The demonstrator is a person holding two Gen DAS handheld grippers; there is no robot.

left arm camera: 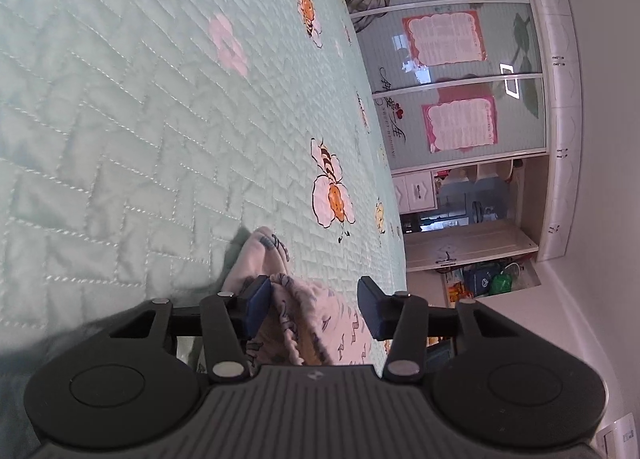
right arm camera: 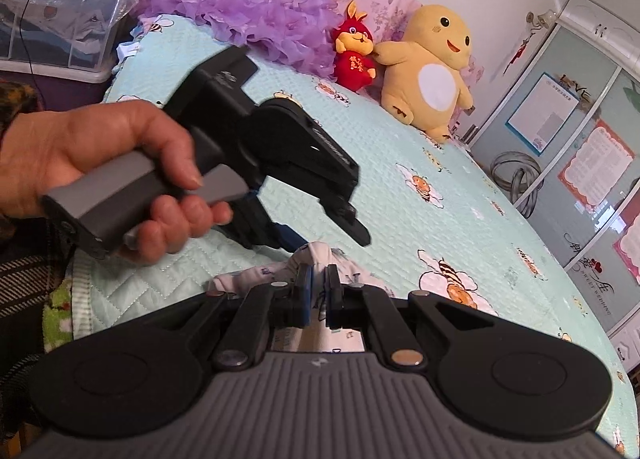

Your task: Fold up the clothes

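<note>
Both tongs meet at the bunched pale printed cotton garment (right arm camera: 320, 259) on the mint quilted bee-print bedspread (left arm camera: 120, 119): right gripper (right arm camera: 319, 291) pinched tight on its fabric, left gripper (left arm camera: 316, 299) half-open, cloth between, unpinched.

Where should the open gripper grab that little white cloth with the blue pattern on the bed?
Probably the raised fold of the cloth between the left gripper fingers, coming in low along the quilt. There the fabric bunches into a ridge thin enough to pinch, and the jaws already straddle it without pressing. The right gripper is shut on the other bunch, so the left takes this free end.
</note>
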